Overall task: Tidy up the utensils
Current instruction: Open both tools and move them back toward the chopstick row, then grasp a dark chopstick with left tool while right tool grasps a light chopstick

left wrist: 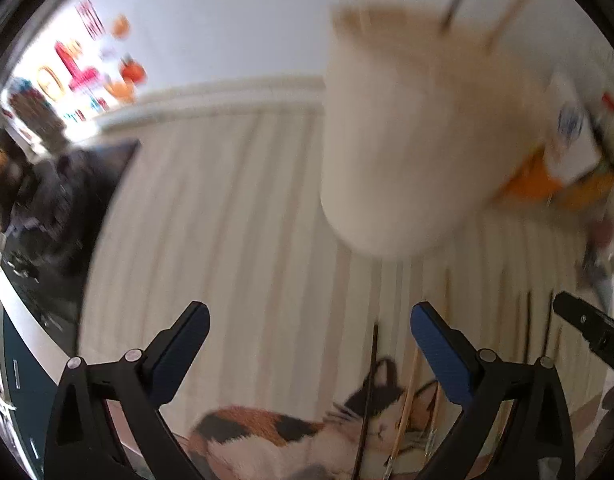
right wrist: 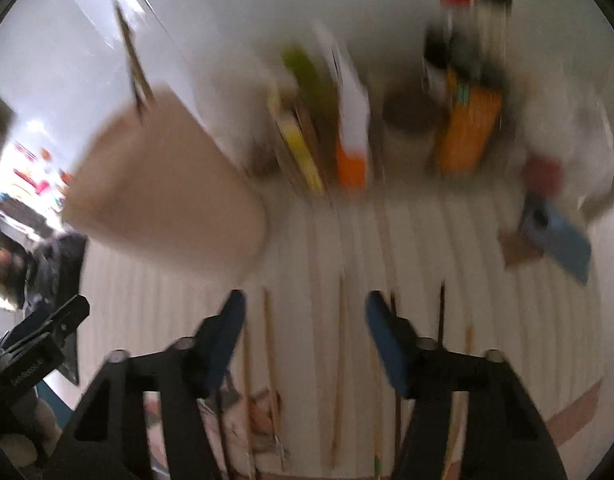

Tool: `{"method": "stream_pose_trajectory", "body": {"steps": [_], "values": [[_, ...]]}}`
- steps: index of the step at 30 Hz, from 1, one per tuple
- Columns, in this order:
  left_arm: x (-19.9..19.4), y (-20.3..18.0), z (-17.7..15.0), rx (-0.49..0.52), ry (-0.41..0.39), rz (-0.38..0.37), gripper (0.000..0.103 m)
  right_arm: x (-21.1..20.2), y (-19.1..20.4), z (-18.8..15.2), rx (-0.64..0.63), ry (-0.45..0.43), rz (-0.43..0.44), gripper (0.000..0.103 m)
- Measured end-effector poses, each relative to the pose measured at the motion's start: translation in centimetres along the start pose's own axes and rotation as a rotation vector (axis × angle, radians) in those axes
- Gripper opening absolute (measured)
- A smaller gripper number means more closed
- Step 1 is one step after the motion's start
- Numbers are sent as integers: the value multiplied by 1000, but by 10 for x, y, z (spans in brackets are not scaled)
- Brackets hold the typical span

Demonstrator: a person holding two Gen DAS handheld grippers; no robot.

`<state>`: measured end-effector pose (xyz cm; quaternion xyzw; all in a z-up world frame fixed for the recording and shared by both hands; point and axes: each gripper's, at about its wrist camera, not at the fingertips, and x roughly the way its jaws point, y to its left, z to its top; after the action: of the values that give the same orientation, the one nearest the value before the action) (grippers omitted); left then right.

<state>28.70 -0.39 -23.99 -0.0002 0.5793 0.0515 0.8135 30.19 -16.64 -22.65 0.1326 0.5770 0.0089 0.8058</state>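
Both views blur the holder (left wrist: 403, 136) and the chopsticks (right wrist: 339, 360).

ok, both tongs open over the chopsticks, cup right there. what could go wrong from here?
1. Several thin chopsticks lie side by side between the open right tongs; closing could pinch two, or roll one away.
2. The cup, already holding sticks, stands close ahead of the left tongs; a forward reach might knock it.
3. Both views are motion-blurred, so aiming at one stick is uncertain.
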Motion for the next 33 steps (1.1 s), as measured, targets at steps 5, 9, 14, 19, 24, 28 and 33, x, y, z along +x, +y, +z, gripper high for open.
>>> {"method": "stream_pose_trajectory", "body": {"steps": [5, 9, 14, 19, 24, 28, 33], "values": [[53, -20, -24, 39, 172, -51, 75, 44, -16, -17, 26, 112, -39, 37], [82, -29, -42, 61, 264, -38, 58, 67, -22, -24, 23, 168, -69, 35], [89, -35, -53, 95, 276, -42, 44, 94, -26, -27, 20, 225, -112, 35], [88, -48, -45, 140, 255, -48, 4, 119, -20, -33, -31, 265, -163, 20], [95, -40, -20, 121, 242, -42, 4, 118, -6, -42, -103, 265, -217, 7], [98, -33, -12, 112, 256, -62, 4, 112, -2, -61, -125, 319, -193, 7], [100, -26, -10, 141, 259, -73, 4, 103, -5, -80, -144, 355, -189, 7]]}}
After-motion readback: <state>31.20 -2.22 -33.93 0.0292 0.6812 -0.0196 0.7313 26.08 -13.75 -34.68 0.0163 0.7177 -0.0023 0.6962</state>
